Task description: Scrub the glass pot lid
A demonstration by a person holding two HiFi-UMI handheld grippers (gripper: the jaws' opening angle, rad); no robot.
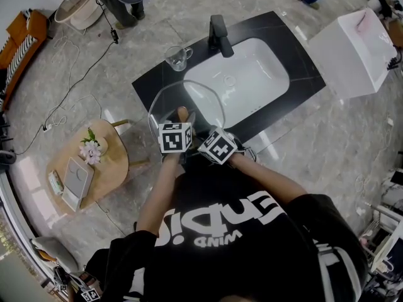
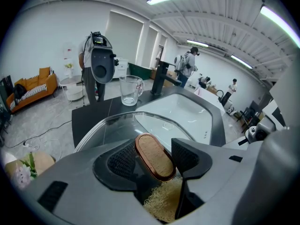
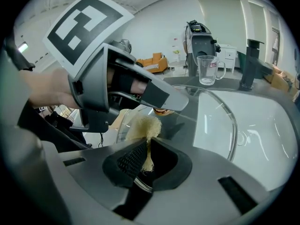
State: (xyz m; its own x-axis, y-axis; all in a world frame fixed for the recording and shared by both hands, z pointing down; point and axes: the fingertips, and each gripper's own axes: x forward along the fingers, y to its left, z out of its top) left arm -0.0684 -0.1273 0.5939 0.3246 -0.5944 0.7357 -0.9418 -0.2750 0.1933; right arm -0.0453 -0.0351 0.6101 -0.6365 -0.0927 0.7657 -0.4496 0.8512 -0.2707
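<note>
The glass pot lid is held tilted over the front edge of the black counter. My left gripper is shut on the lid's oval wooden knob, with the glass spreading out ahead of it. In the head view that gripper sits at the lid's near rim. My right gripper is shut on a pale yellow fibre scrubber. The scrubber's tuft lies against the lid just under the left gripper. Its fibres also show below the knob.
Behind the lid are a white sink, a black faucet and a glass mug. On the floor at left stands a round wooden side table with flowers. A white cabinet is at right, and cables trail across the floor.
</note>
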